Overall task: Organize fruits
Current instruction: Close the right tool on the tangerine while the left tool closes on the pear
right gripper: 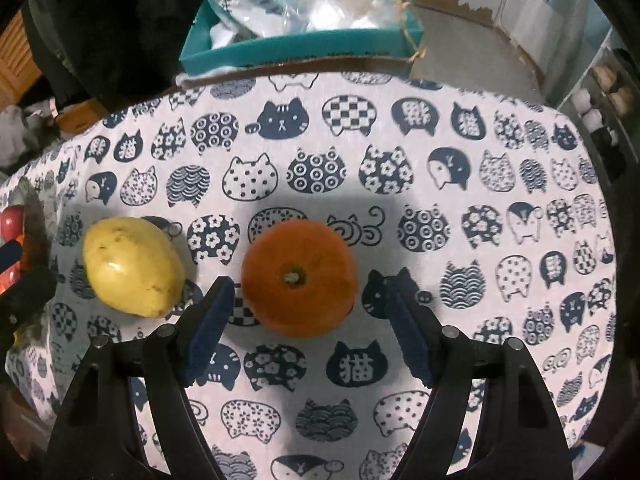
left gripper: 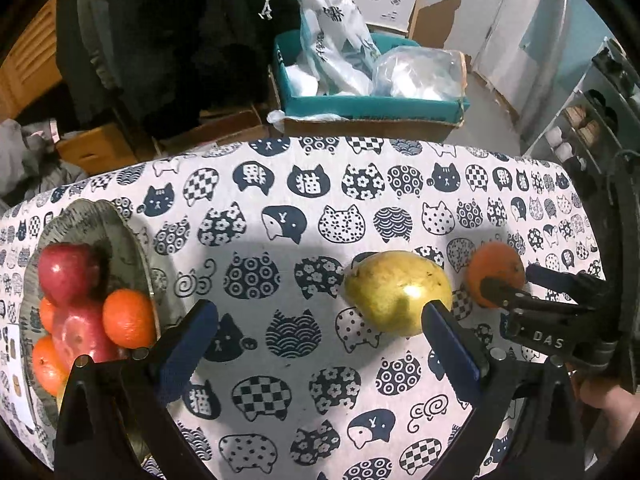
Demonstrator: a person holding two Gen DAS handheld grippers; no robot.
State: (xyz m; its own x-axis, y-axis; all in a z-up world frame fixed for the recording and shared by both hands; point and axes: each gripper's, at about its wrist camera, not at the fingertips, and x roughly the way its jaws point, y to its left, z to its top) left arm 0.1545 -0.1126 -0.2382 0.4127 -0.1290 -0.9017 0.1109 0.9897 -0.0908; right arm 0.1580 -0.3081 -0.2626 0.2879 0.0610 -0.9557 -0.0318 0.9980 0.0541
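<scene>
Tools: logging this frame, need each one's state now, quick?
Left tool: open, holding nothing.
Right tool: open around the orange, not gripping it.

orange tangerine (right gripper: 299, 277), yellow-green pear (right gripper: 132, 266), cat-print tablecloth (right gripper: 500, 208)

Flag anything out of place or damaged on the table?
No damage or spills. Two fruits sit loose on the tablecloth, outside the fruit plate: a yellow-green pear and an orange, lined up between the open right gripper fingers.
</scene>
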